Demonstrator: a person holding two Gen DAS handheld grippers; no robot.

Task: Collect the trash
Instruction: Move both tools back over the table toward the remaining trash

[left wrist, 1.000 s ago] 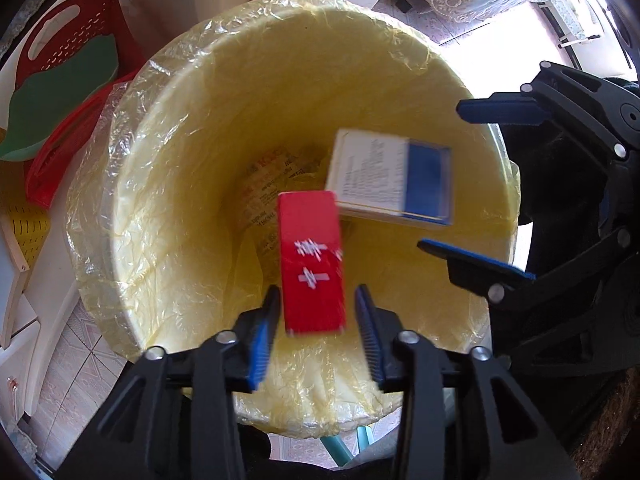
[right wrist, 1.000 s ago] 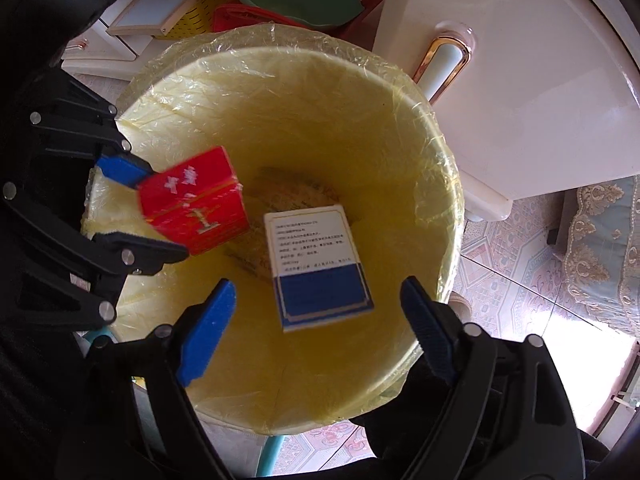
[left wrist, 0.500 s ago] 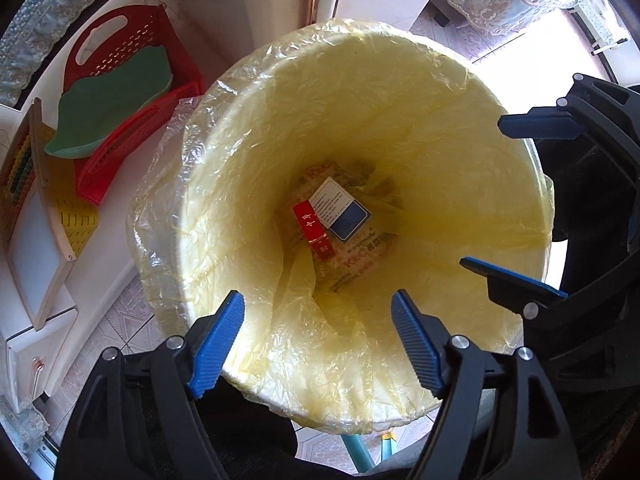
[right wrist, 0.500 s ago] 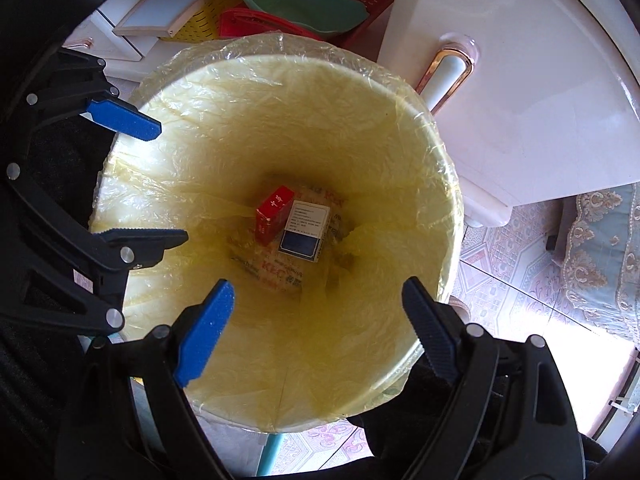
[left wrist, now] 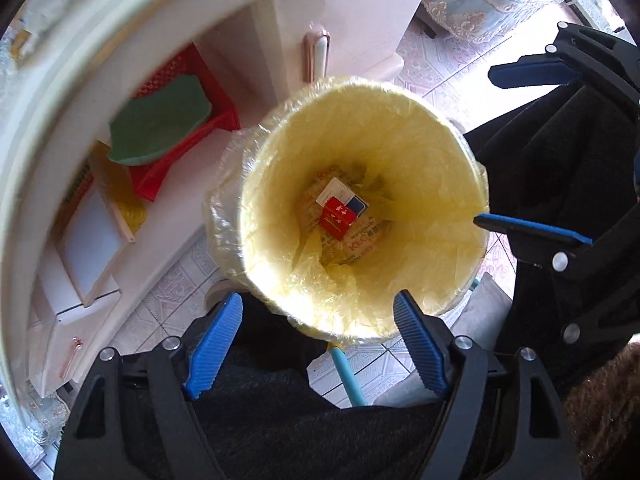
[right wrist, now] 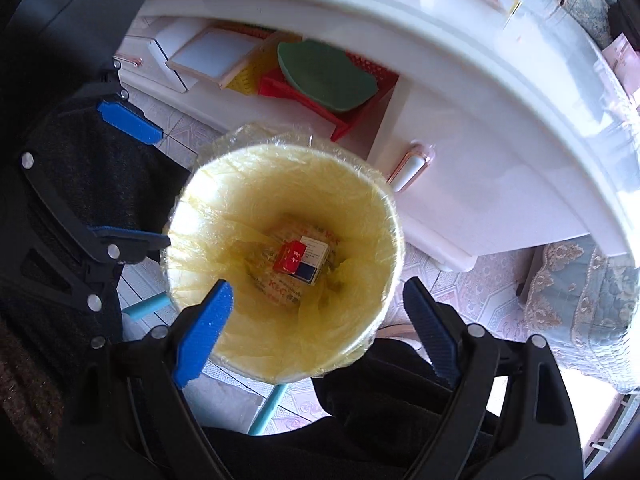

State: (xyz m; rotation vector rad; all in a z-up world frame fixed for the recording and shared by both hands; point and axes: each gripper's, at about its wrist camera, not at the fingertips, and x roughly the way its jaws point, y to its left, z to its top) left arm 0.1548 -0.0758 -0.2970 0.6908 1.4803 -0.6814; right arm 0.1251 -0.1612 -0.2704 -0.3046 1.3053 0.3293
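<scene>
A bin lined with a yellow bag [left wrist: 260, 184] stands on the tiled floor below both grippers. At its bottom a red box [left wrist: 336, 220] lies on top of a white and blue box [left wrist: 357, 205], over a printed wrapper. My left gripper [left wrist: 316, 300] hangs high above the near rim; its jaws are opening and nothing is between them. My right gripper [left wrist: 488, 148] is at the right of that view, open and empty. In the right wrist view the right gripper [right wrist: 316, 286] spans the bin [right wrist: 208, 216], with the red box [right wrist: 290, 258] and the left gripper [right wrist: 162, 188] in sight.
A white cabinet with a rounded top [right wrist: 500, 92] stands right behind the bin. Its shelf holds a red basket [right wrist: 352, 120] with a green piece, a yellow basket and a white board [right wrist: 212, 54]. A teal stick [left wrist: 348, 376] lies on the floor. Upholstered furniture [right wrist: 580, 280] is at the right.
The red box left the left gripper and now lies in the bin on the white and blue box. Both grippers rose well above the bin, and the left jaws spread wide.
</scene>
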